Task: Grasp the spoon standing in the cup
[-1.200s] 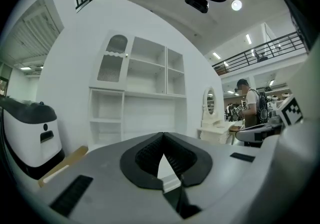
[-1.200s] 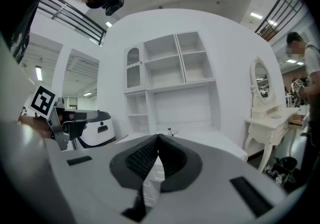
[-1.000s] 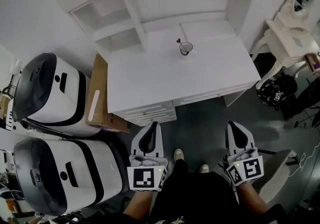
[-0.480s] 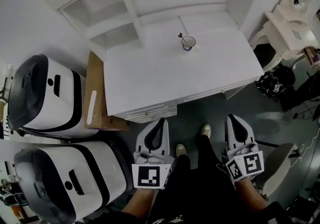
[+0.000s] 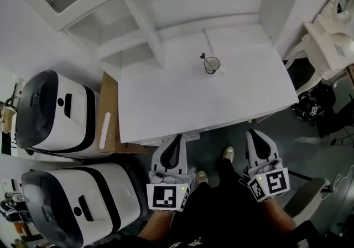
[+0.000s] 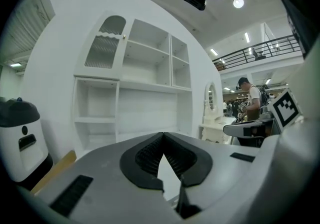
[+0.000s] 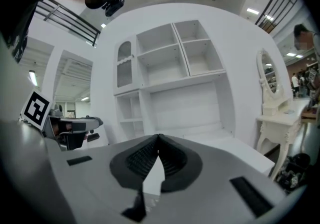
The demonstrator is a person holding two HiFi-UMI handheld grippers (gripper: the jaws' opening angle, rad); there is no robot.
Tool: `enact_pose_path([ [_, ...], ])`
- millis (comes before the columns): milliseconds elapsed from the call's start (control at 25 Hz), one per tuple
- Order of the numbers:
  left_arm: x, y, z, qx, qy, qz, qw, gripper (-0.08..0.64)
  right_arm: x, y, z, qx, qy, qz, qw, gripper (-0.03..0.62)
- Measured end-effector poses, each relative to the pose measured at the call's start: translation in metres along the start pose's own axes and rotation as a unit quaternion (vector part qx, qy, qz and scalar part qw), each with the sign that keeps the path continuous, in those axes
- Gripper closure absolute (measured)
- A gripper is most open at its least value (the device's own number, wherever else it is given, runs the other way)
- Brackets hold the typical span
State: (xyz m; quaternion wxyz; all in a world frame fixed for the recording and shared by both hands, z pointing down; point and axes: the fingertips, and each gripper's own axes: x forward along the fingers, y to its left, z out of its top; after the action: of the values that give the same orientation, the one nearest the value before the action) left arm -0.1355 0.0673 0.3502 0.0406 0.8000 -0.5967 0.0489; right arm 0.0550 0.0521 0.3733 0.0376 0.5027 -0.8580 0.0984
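Note:
A small glass cup [image 5: 212,65] stands on the white desk [image 5: 166,103] toward its back, with a dark-handled spoon [image 5: 204,58] standing in it and leaning left. Both grippers hang short of the desk's front edge, far from the cup. My left gripper [image 5: 177,138] is shut, tips together and nothing between them; its own view shows the same closed gripper [image 6: 162,134]. My right gripper [image 5: 252,132] is also shut and empty, as its own view shows of the gripper [image 7: 159,136]. Neither gripper view shows the cup.
White shelving [image 5: 144,25] rises behind the desk. Two white-and-black machines [image 5: 55,111] and a cardboard box [image 5: 109,111] stand at the desk's left. A white vanity table [image 5: 332,42] and a dark bag [image 5: 312,106] are on the right. My feet [image 5: 228,154] are on grey floor.
Both grippers and I have moved forward toward the desk; its front edge now lies just ahead of the gripper tips. The cup and spoon have not moved.

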Motion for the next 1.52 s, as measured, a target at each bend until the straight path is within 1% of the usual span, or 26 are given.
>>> enact_pose_path([
  [80,0.021,-0.004,0.008,0.006,-0.003,0.001,1.0,0.552,0.011,-0.018,0.006,0.01,-0.004,0.004,1.0,0.529],
  [160,0.042,-0.003,0.014,0.002,-0.003,0.009,1.0,0.552,0.024,-0.036,0.012,0.015,-0.007,0.009,1.0,0.529],
  [240,0.059,-0.004,0.017,-0.002,0.001,0.015,0.9999,0.552,0.035,-0.053,0.017,0.016,-0.006,0.013,1.0,0.529],
  [400,0.086,-0.017,0.02,0.002,0.009,0.023,0.9997,0.552,0.052,-0.084,0.023,0.021,-0.003,0.024,0.999,0.529],
  [520,0.102,-0.026,0.022,0.003,0.017,0.035,0.9993,0.552,0.057,-0.1,0.023,0.029,0.0,0.038,0.999,0.529],
  [640,0.115,-0.028,0.025,0.013,0.017,0.054,0.9983,0.552,0.068,-0.117,0.019,0.03,0.009,0.05,0.998,0.529],
  [760,0.118,-0.026,0.019,0.018,0.032,0.07,0.9969,0.552,0.074,-0.126,0.016,0.033,0.015,0.058,0.998,0.529],
  [880,0.127,-0.023,0.015,0.015,0.043,0.076,0.996,0.551,0.084,-0.133,0.014,0.036,0.022,0.06,0.997,0.529],
  [1040,0.147,-0.022,0.01,0.012,0.05,0.065,0.9966,0.551,0.1,-0.136,0.015,0.031,0.025,0.065,0.997,0.529],
  [1360,0.204,-0.01,0.012,0.017,0.05,0.036,0.998,0.551,0.132,-0.149,0.024,0.029,0.03,0.048,0.998,0.529],
  [1440,0.218,-0.002,0.008,0.012,0.057,0.026,0.9979,0.551,0.144,-0.146,0.031,0.023,0.03,0.049,0.998,0.529],
  [1520,0.235,0.007,0.001,-0.001,0.074,0.016,0.9971,0.551,0.156,-0.144,0.037,0.013,0.026,0.049,0.998,0.529],
])
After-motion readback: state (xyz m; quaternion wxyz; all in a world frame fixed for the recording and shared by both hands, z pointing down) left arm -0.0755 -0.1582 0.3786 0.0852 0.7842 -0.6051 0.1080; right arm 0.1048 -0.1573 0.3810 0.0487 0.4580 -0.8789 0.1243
